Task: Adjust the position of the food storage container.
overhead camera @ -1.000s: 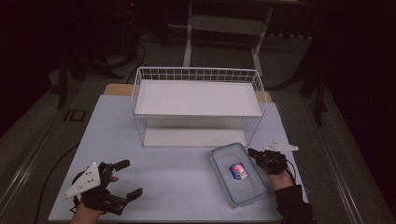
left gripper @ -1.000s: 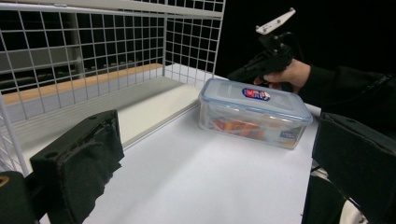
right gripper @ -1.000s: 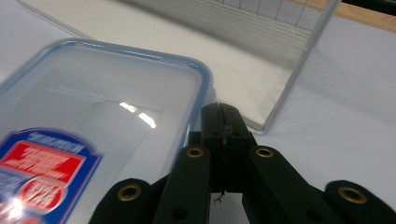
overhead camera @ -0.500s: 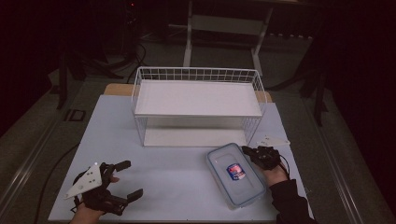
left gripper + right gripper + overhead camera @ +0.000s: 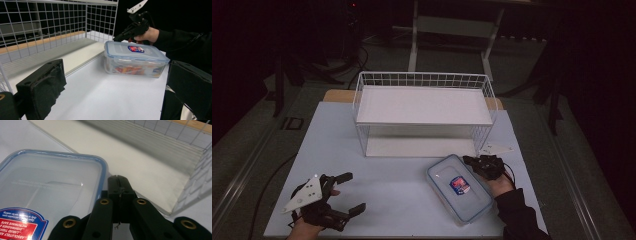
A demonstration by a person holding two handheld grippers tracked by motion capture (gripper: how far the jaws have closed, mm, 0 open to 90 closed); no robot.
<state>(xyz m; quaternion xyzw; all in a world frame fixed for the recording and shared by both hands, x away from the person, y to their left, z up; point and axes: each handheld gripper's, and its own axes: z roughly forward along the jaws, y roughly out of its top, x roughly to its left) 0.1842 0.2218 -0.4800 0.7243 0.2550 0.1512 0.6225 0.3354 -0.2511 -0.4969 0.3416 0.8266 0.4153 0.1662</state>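
Note:
A clear plastic food box (image 5: 459, 189) with a blue-rimmed lid and a red and blue label lies on the white table (image 5: 397, 200), in front of the wire rack. My right gripper (image 5: 472, 161) is shut with nothing between its fingers. Its tips sit right beside the box's far right corner (image 5: 103, 170). In the right gripper view the closed tips (image 5: 119, 185) lie along the lid's edge. My left gripper (image 5: 352, 192) rests open at the near left, far from the box. Its wide pads (image 5: 42, 90) frame the box (image 5: 135, 58) and the right gripper (image 5: 125, 33).
A white wire rack (image 5: 424, 107) with an upper shelf and a lower board (image 5: 419, 146) stands across the middle of the table. The grey plate (image 5: 494, 148) of the right gripper juts toward the rack's right corner. The table edges drop to a dark floor.
My right gripper has slid left along the box's far right edge toward its far corner, and the box has shifted slightly left. The left gripper has stayed put.

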